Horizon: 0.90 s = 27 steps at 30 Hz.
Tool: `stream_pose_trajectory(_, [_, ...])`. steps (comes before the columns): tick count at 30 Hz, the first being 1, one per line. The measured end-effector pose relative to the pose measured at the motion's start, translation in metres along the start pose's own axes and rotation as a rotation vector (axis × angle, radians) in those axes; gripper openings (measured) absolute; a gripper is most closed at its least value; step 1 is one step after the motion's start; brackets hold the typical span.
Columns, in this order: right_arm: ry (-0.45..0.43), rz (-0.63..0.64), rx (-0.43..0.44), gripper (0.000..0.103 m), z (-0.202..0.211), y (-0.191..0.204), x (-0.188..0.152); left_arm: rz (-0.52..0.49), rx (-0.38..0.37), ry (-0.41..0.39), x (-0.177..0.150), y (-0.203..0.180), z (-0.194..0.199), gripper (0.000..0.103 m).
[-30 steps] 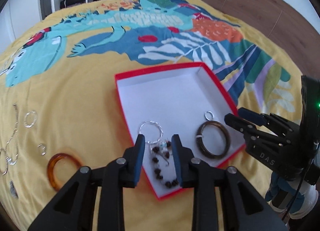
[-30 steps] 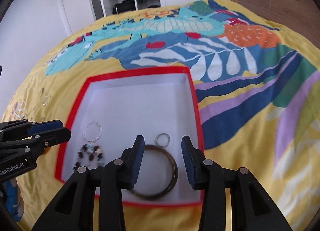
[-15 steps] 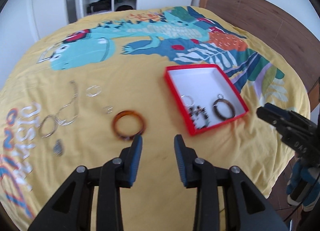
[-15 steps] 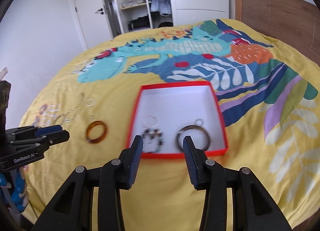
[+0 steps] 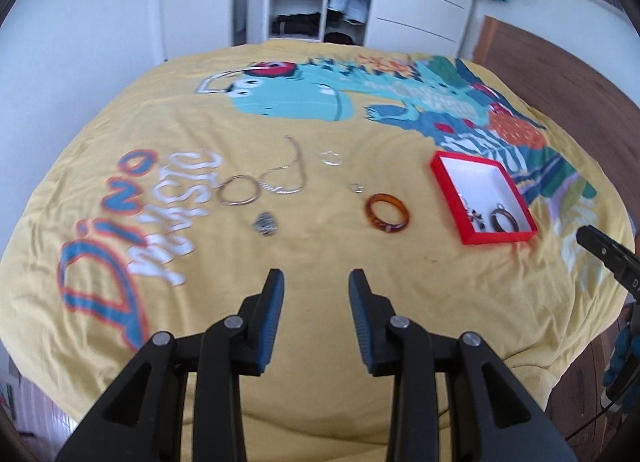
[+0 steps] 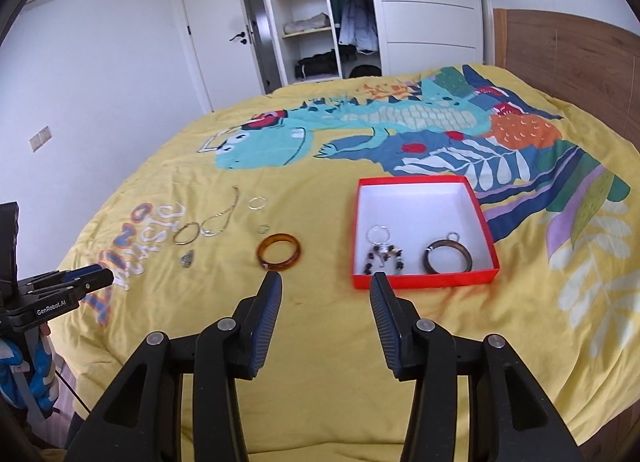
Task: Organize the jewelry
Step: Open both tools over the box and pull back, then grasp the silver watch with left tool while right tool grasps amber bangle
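— Where's the jewelry?

— Some sits in the red box (image 6: 424, 236) right of centre in the right view: a dark bangle (image 6: 447, 261) and a beaded piece (image 6: 382, 252). Left of the box, on the yellow bedspread (image 6: 320, 342), lies an amber bangle (image 6: 279, 252), then a chain (image 5: 286, 174) and rings further left.

— And the tools?

— The left hand-held gripper (image 5: 316, 282) and the right hand-held gripper (image 6: 326, 282) both hover above the bed, fingers apart, holding nothing.

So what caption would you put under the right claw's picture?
Open right claw hovers over the yellow dinosaur bedspread, between an amber plastic bangle and a red-rimmed cardboard box.
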State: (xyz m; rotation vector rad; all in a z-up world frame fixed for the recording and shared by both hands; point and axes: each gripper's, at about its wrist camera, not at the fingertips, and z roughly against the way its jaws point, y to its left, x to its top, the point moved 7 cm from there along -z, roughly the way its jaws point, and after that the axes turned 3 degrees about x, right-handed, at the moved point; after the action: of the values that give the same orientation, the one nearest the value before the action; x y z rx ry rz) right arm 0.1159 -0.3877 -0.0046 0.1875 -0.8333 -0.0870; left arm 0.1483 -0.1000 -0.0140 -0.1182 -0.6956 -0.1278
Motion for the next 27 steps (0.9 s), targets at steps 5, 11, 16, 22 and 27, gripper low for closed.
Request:
stream_pose_trajectory(5, [-0.016,0.043,0.015,0.049,0.019,0.031,-0.004,0.085,0.043,-0.052,-0.012,0.046,0.031,0.038])
stream_pose_trajectory(11, [-0.026,0.097,0.022,0.054,0.033,0.062,-0.008,0.164,0.063,-0.102,-0.024,0.087,0.056,0.038])
stream_pose_trajectory(16, [-0.003,0.119,0.029,0.054,0.028,0.08,-0.015,0.177,0.074,-0.089,-0.034,0.1,0.057,0.046])
stream_pose_trajectory(22, [0.018,0.148,0.047,0.054,0.013,0.097,-0.017,0.187,0.064,-0.068,-0.038,0.105,0.042,0.049])
stream_pose_trajectory(27, [0.055,0.134,0.073,0.054,-0.013,0.097,-0.024,0.173,0.074,-0.041,-0.039,0.104,0.021,0.049])
